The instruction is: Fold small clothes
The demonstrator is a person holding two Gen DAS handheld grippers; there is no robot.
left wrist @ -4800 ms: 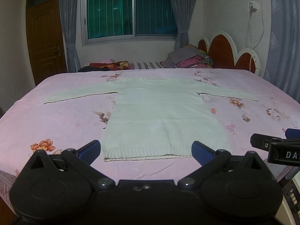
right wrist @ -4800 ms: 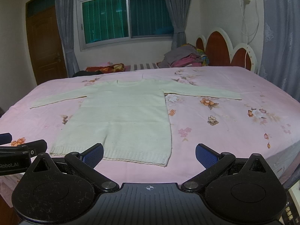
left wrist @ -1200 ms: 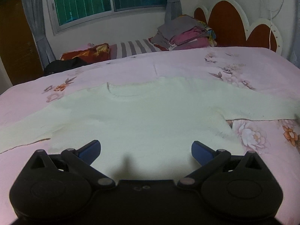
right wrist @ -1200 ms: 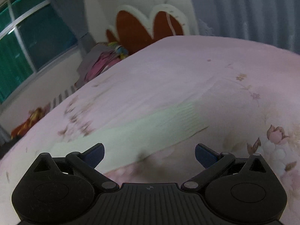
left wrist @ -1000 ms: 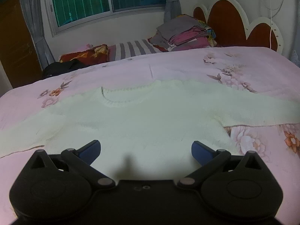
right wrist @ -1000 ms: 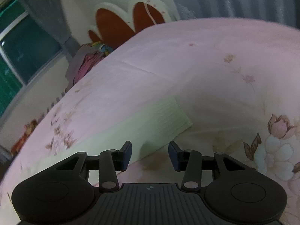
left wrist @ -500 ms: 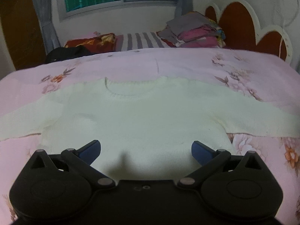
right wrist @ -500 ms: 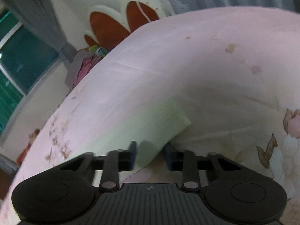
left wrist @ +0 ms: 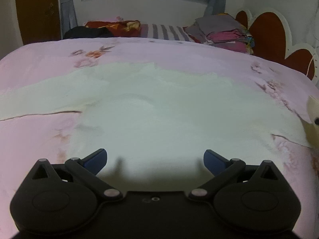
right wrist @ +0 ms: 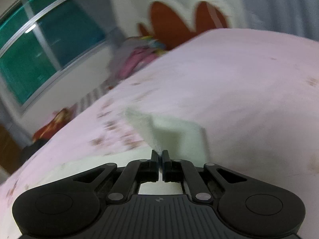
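A pale cream sweater [left wrist: 159, 107] lies flat on the pink flowered bedspread [left wrist: 35, 135], its left sleeve [left wrist: 39, 103] stretched out to the side. My left gripper [left wrist: 155, 158] hovers open over the sweater's body with nothing between its blue pads. My right gripper [right wrist: 159, 156] is shut on the cuff end of the right sleeve [right wrist: 169, 131], which rises off the bed in a peak. In the left wrist view that lifted cuff [left wrist: 313, 107] shows at the right edge.
A stack of folded clothes [left wrist: 223, 32] sits by the red and white headboard [left wrist: 275, 31]. A striped pillow [left wrist: 165, 31] and dark bundles [left wrist: 103, 28] lie at the far edge under the window [right wrist: 39, 45]. A brown door [left wrist: 37, 10] stands at the left.
My right gripper closed on the sleeve cuff and lifted it off the bed. My left gripper slid sideways over the sweater, still open.
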